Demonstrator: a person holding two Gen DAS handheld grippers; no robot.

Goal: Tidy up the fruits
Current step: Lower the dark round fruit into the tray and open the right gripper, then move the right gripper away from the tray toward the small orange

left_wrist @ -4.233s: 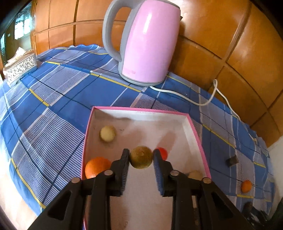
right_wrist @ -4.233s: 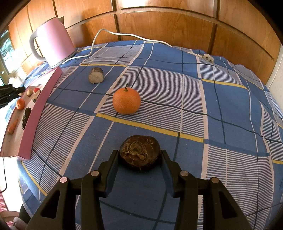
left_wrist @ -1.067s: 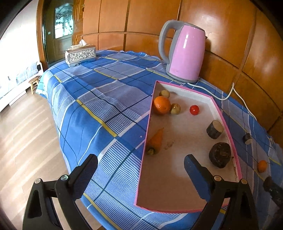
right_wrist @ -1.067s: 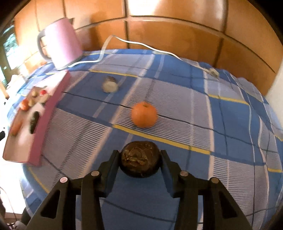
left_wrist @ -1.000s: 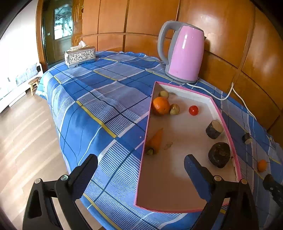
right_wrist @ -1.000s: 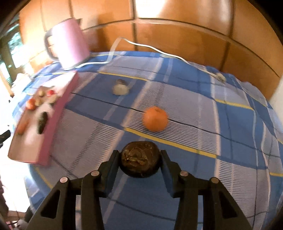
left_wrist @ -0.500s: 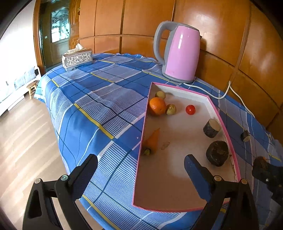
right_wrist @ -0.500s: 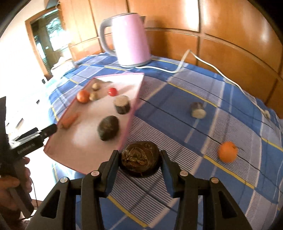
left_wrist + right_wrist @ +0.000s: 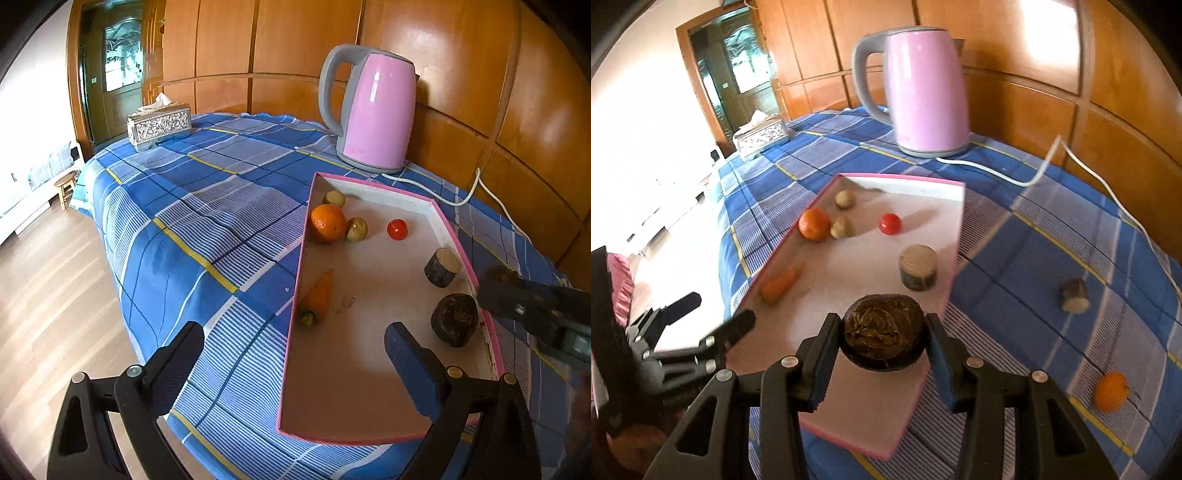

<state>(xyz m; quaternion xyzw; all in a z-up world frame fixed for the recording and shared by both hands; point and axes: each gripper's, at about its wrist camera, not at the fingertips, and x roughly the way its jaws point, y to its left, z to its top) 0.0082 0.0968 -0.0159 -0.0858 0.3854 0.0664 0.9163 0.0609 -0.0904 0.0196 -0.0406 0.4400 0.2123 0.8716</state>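
Note:
My right gripper (image 9: 883, 341) is shut on a dark brown round fruit (image 9: 882, 334) and holds it above the pink-rimmed tray (image 9: 912, 410), near its right rim. It enters the left wrist view from the right (image 9: 491, 284). My left gripper (image 9: 293, 345) is open and empty, above the tray's near left corner (image 9: 291, 362). In the tray lie an orange (image 9: 327, 222), two small pale fruits (image 9: 356, 229), a red tomato (image 9: 397, 229), a carrot (image 9: 319, 295), a cut log-like piece (image 9: 441, 262) and another dark brown fruit (image 9: 454, 319).
A pink kettle (image 9: 373, 110) with a white cord (image 9: 1034, 173) stands behind the tray by the wooden wall. A tissue box (image 9: 159, 123) sits at the far left. On the blue checked cloth right of the tray lie a cut piece (image 9: 1073, 295) and an orange (image 9: 1112, 391).
My right gripper has carried the dark fruit left from the open cloth to above the tray's right side. My left gripper let go of a small fruit earlier and stays open.

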